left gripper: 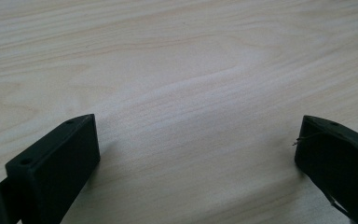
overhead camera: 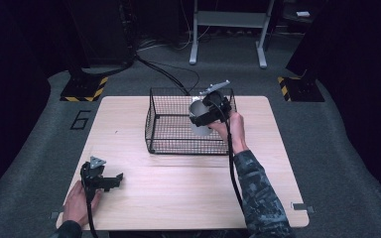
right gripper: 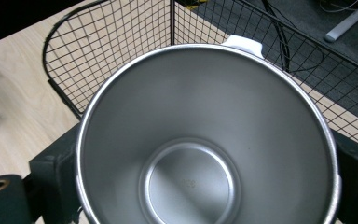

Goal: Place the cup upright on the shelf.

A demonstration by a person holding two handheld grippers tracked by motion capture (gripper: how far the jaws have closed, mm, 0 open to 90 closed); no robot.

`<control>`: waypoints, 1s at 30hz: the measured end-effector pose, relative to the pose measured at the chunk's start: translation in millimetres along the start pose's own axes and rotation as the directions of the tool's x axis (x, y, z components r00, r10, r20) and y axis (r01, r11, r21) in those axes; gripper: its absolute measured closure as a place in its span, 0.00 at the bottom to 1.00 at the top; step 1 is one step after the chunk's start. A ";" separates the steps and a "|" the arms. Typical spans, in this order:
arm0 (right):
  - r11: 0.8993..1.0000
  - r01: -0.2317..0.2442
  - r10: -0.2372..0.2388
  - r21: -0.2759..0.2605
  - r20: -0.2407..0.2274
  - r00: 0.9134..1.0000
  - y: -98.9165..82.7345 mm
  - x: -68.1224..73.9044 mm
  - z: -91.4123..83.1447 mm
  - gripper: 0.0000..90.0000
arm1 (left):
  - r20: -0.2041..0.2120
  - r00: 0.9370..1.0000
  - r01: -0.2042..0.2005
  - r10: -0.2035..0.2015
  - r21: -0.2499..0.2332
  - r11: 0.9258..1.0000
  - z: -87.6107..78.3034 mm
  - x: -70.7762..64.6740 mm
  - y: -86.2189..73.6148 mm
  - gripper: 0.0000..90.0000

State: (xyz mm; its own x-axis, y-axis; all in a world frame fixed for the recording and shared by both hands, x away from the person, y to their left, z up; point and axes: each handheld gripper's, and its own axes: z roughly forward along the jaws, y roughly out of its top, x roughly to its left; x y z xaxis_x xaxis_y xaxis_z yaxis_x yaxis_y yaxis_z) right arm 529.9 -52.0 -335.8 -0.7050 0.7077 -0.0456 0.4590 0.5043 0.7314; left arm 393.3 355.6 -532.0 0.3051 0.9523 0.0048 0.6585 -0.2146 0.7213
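High view: the right gripper (overhead camera: 206,116) holds a steel cup (overhead camera: 198,119) clamped between its jaws, over the right part of the wire basket (overhead camera: 151,121) at the far middle of the table (overhead camera: 178,198). The cup looks empty and is not yet set down, so placing and releasing remain. The left gripper (overhead camera: 110,181) rests near the left edge, jaws apart, holding nothing.

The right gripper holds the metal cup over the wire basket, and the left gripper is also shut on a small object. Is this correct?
Not fully. The left gripper is open and holds nothing: the left gripper view shows its jaws wide apart over the bare table. The rest is right: the right gripper holds the metal cup over the wire basket.
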 end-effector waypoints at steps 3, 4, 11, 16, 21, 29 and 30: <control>1.000 -0.017 0.017 0.004 -0.004 1.000 2.5 -2.3 8.4 0.07 | 0.000 1.000 0.000 0.000 0.000 1.000 0.0 0.0 0.0 0.00; 1.000 -0.020 0.020 0.010 -0.004 1.000 3.2 -3.2 10.8 0.07 | 0.000 1.000 0.000 0.000 0.000 1.000 0.0 0.0 0.0 0.00; 0.998 -0.041 0.041 0.050 -0.003 0.999 3.8 -10.5 32.2 0.07 | 0.000 1.000 -0.001 0.001 0.000 1.000 0.0 0.0 0.0 0.00; 0.995 -0.066 0.067 0.072 -0.006 0.998 0.1 -17.5 47.6 0.07 | 0.000 1.000 -0.001 0.001 0.000 1.000 0.0 0.0 0.0 0.00; 0.992 -0.091 0.091 0.084 -0.002 0.996 -2.3 -22.0 57.9 0.07 | -0.001 1.000 -0.001 0.001 -0.001 1.000 0.0 0.1 0.0 0.00; 0.989 -0.110 0.110 0.098 0.002 0.994 -5.0 -26.5 71.3 0.07 | 0.002 1.000 -0.003 0.003 0.005 1.000 -0.4 0.3 0.2 0.00; 0.989 -0.107 0.107 0.104 0.005 0.994 -5.2 -27.0 72.8 0.07 | 0.005 1.000 -0.004 0.004 0.013 1.000 -1.0 0.5 0.5 0.00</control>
State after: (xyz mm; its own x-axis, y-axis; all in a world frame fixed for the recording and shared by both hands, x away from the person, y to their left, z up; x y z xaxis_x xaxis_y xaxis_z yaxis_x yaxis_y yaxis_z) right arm 585.9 -37.6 -388.0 -0.6493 0.7600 0.0296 0.5854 0.4745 0.6574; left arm 393.1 356.2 -530.9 0.3113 0.9503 0.0047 0.6663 -0.2218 0.7119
